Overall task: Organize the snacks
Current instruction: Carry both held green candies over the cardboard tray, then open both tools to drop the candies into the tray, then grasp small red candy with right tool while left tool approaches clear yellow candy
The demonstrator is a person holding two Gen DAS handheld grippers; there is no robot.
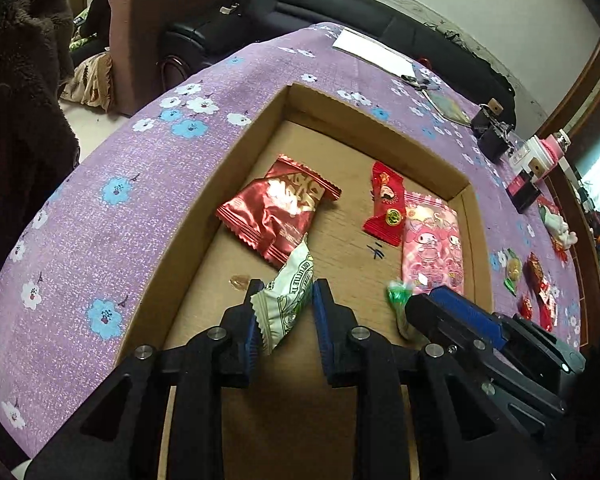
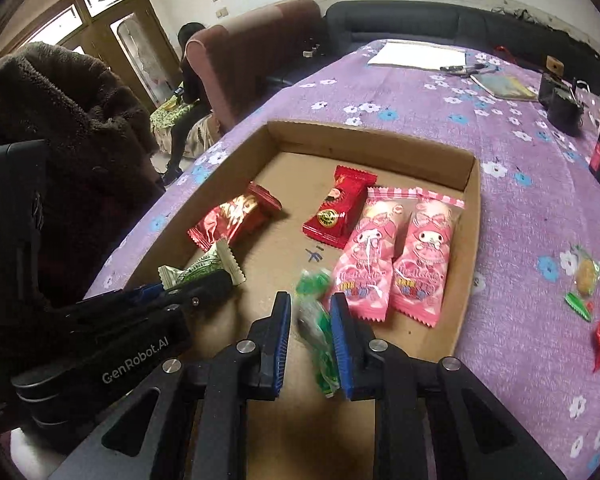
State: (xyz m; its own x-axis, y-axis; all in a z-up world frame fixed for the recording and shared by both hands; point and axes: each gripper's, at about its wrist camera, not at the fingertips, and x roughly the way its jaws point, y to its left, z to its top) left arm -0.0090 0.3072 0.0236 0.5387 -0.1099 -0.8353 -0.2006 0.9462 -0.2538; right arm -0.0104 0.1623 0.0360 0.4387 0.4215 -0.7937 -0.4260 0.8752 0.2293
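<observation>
A shallow cardboard box [image 1: 236,152] [image 2: 470,216] lies on the purple flowered tablecloth. In it are a shiny red snack pack [image 1: 276,208] [image 2: 232,216], a red candy pack [image 1: 386,204] [image 2: 338,206] and two pink cartoon packs [image 1: 434,248] [image 2: 396,260]. My left gripper [image 1: 284,300] is over the box, its jaws apart, with a white-and-green wrapped snack [image 1: 286,300] [image 2: 204,270] loose between them. My right gripper [image 2: 310,320] [image 1: 444,304] is beside it, jaws apart, with a green wrapped candy [image 2: 318,332] [image 1: 400,300] between them, blurred.
Loose candies [image 2: 586,276] [image 1: 534,276] lie on the cloth right of the box. White paper [image 2: 418,54], a booklet [image 2: 504,86] and dark small boxes [image 2: 560,104] sit at the far side. A brown fleece coat [image 2: 60,128] hangs at the left; sofas stand behind.
</observation>
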